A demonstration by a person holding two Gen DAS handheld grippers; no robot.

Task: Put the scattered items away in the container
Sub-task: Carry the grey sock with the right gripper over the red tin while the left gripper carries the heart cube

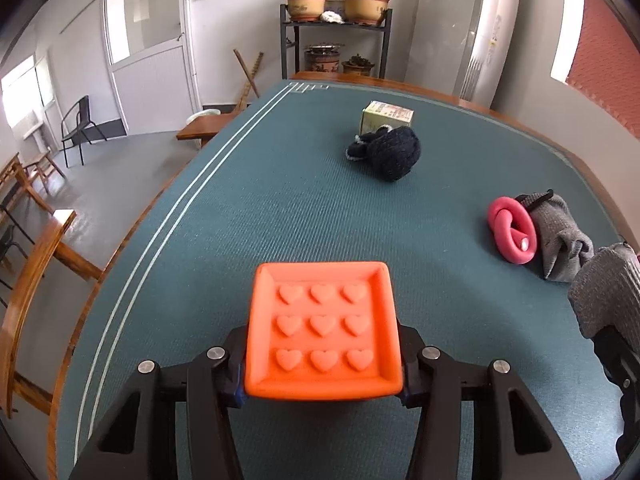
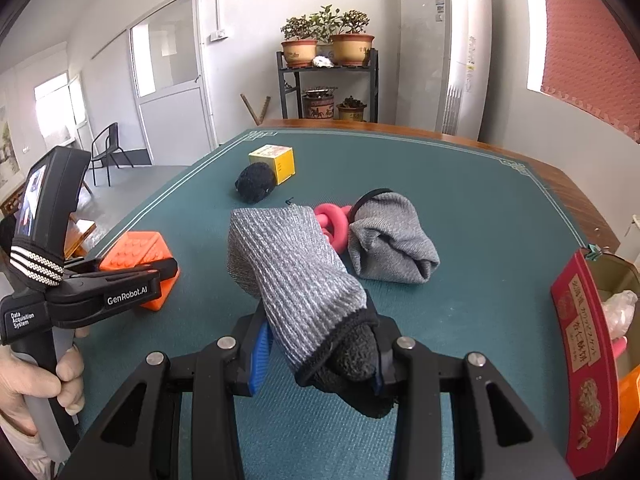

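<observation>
Green felt covered the table point(image 2: 460, 184), where the left gripper point(image 1: 322, 360) clamped an orange mould point(image 1: 324, 328) and the right gripper point(image 2: 320, 356) pinched a grey glove point(image 2: 296, 272) loosely enough to slip before reaching the box point(image 2: 580, 360) at lower right.

You've got potted plants point(image 2: 328, 38) on a black rack point(image 2: 326, 84) at the back wall, AC unit point(image 2: 464, 48) to its right, chair point(image 1: 78, 128) by the door point(image 1: 154, 52).

two wrist fisheyes low over the green table point(image 1: 248, 216), both facing the plant shelf point(image 2: 328, 80)
</observation>
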